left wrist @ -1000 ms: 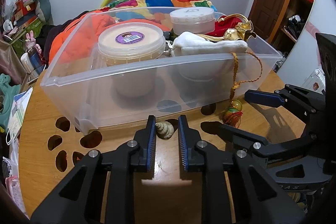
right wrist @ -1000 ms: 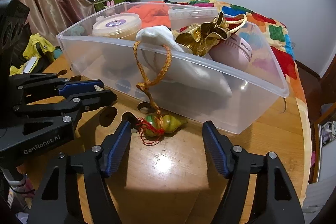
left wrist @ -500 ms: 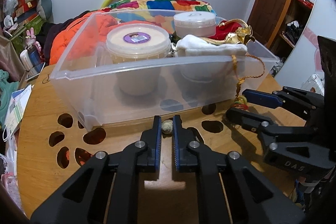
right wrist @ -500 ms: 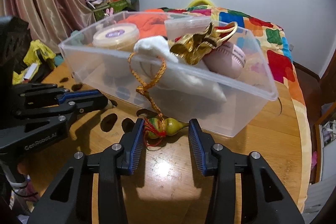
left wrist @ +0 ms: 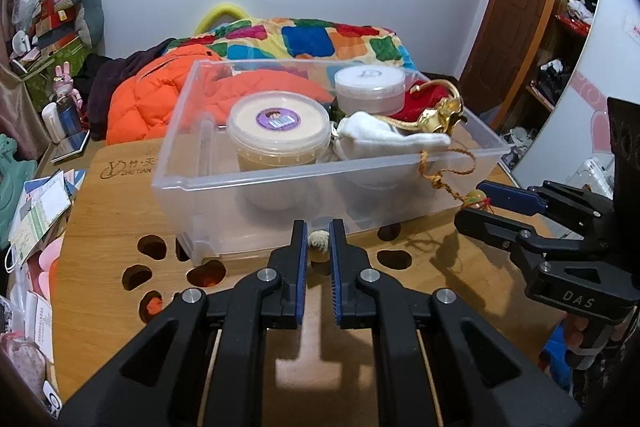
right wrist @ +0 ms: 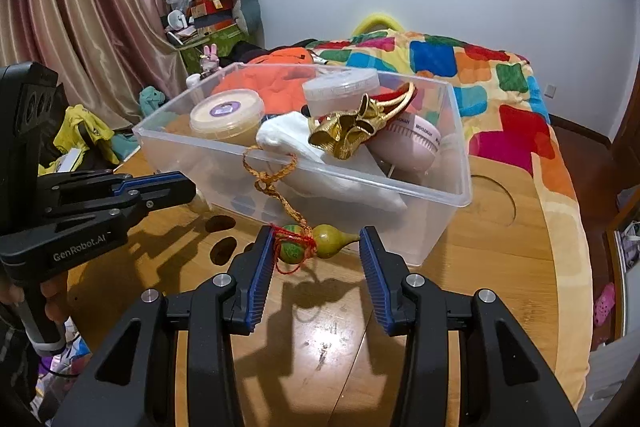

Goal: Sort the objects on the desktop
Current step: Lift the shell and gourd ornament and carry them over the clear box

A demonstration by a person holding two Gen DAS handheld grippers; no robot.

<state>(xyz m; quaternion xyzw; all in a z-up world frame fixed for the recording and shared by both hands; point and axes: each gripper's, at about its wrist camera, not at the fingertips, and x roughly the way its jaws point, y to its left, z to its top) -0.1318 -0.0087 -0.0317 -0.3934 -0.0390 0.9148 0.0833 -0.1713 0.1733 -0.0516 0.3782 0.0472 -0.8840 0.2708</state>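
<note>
**Two small catches, two ways to lose them**

While my left gripper (left wrist: 318, 247) pinches the little shell (left wrist: 319, 240) just in front of the clear bin (left wrist: 280, 183), I judge the hold to be a thin one: the shell sits at the very tips of the nearly closed fingers, and its rounded, ribbed body could squirt out forward against the bin wall if I squeeze harder or tilt on the lift. It looks pale cream, spiral-wound, small, and seems raised a little off the wooden table (left wrist: 100, 227), near its cut-out holes.

My right gripper (right wrist: 318, 255) stands wide, with nothing clamped. The gourd charm (right wrist: 316, 241) lies between its fingers, close against the front wall of the bin; the green bead end touches or nearly touches the left pad (right wrist: 262, 279), while the right pad is well clear of the pointed tip. It is a glossy two-lobed thing, green and olive-yellow, tied at the waist with red thread (right wrist: 294, 253). Its braided gold cord (right wrist: 276, 183) runs up over the bin rim to the gold pouch (right wrist: 348, 131) inside. I expect that cord to be the trouble: pull the gourd away and it may drag the pouch, or the white cloth (right wrist: 296, 143) beside it, out over the rim.
</note>
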